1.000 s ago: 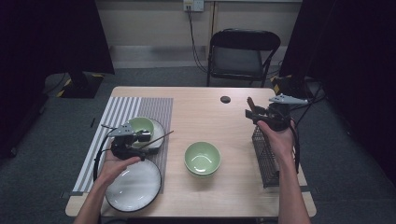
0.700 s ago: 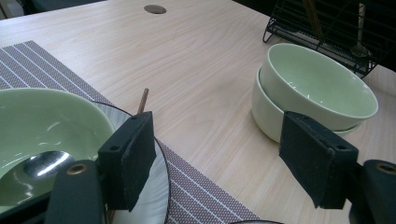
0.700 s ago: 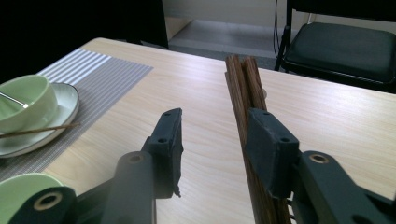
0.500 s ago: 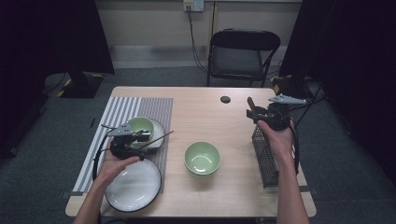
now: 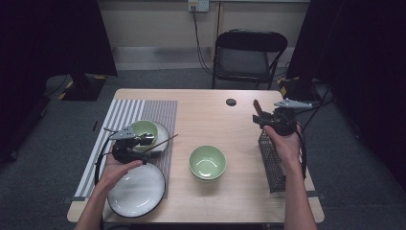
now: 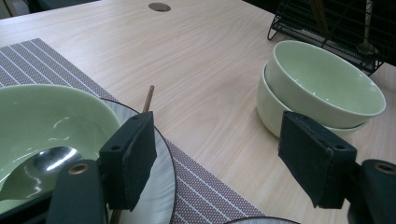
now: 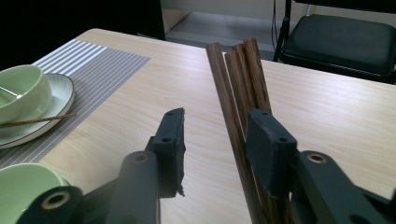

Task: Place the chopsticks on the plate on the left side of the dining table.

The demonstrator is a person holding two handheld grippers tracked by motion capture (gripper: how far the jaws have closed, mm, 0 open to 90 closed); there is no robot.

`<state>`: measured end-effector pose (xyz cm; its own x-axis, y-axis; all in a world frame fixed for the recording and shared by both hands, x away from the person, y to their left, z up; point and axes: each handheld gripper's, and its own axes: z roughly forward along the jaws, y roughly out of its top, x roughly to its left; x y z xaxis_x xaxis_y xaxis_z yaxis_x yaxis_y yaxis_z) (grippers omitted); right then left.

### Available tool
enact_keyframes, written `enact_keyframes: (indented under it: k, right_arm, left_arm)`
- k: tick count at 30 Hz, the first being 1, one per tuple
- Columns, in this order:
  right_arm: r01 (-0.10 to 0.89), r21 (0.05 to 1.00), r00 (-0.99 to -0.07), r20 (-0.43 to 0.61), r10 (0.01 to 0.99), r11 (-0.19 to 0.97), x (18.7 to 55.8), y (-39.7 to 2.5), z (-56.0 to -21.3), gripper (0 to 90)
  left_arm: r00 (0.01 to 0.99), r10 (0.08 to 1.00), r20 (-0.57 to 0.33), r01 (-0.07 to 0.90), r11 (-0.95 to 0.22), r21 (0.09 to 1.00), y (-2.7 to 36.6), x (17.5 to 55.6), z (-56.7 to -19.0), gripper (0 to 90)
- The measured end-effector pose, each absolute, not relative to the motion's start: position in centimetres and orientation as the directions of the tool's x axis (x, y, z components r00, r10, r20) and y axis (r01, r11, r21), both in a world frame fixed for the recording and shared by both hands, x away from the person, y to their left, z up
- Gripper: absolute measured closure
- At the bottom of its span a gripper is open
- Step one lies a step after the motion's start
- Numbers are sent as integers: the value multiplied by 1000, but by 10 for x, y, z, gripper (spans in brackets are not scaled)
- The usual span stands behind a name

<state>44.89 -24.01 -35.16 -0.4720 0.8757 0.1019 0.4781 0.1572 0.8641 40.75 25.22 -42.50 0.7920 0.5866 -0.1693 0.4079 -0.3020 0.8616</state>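
dark wooden chopsticks [image 7: 240,88] bunched upright against right jaw

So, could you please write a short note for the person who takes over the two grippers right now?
Left gripper: open, low beside the green bowl, which holds a spoon and sits on a plate on the striped mat. One chopstick lies across that plate's rim.
Right gripper: open, jaws either side of a chopstick bundle by the wire rack; nothing clamped yet.
Stacked bowls and an empty plate sit apart from both grippers.
Left, probably: close on the bundle and move it.
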Motion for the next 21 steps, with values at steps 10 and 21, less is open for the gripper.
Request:
enact_keyframes:
  k: [10, 21]
  right_arm:
    - [482, 858, -497, 101, 862, 177, 432, -247, -356, 702]
    - [519, 830, -474, 80, 877, 205, 434, -249, -361, 783]
  left_arm:
    - [794, 583, -170, 411, -310, 857, 249, 407, -425, 277]
    - [804, 572, -164, 402, -319, 858, 249, 407, -424, 276]
